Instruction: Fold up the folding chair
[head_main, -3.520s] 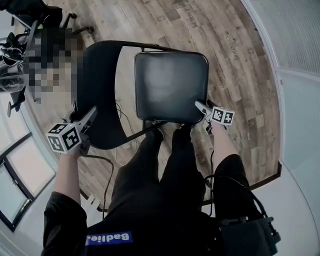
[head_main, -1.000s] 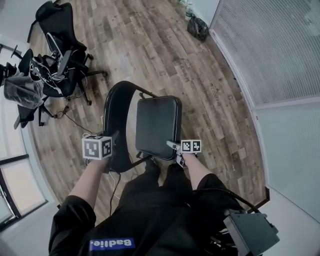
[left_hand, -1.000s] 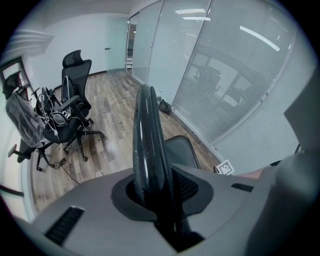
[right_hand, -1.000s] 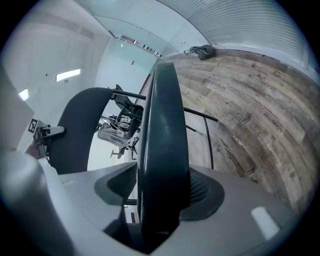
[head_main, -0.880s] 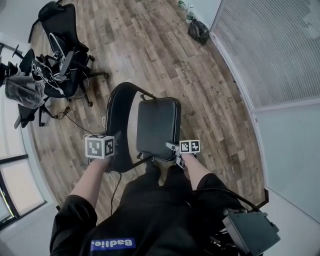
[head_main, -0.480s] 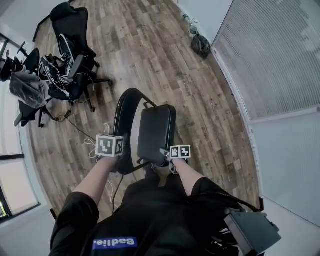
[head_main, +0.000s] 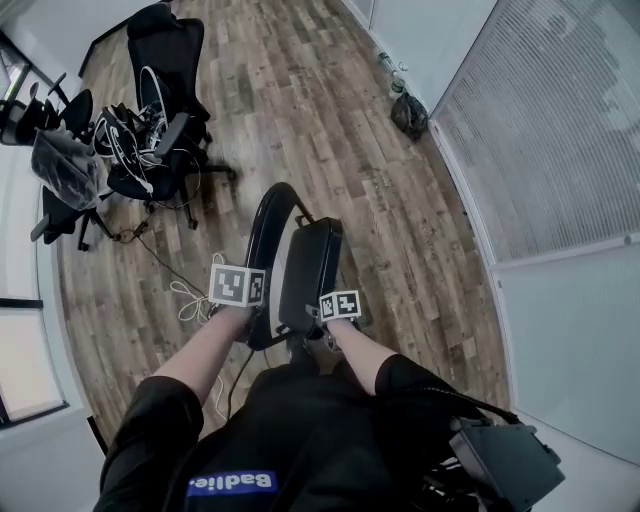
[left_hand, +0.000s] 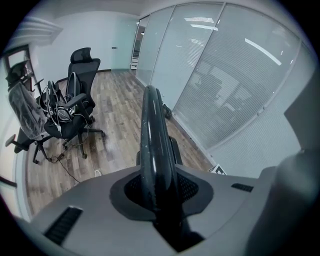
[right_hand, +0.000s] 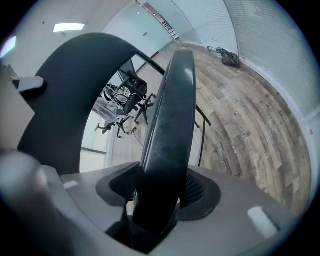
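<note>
We see the chair (head_main: 300, 262) mid-frame on the floor (head_main: 330, 120), nearly folded. Its back (left_hand: 152, 135) runs between the left gripper's (left_hand: 159, 197) narrow jaws, clamped. The right gripper's (right_hand: 156, 200) jaws, just closing, grip the seat (right_hand: 170, 115) edge. Office chairs (head_main: 160, 110) stand upper left.

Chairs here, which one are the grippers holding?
The black folding chair: left gripper clamps its backrest, right gripper's jaws have just been closing on its seat. The office chairs stand apart.
</note>
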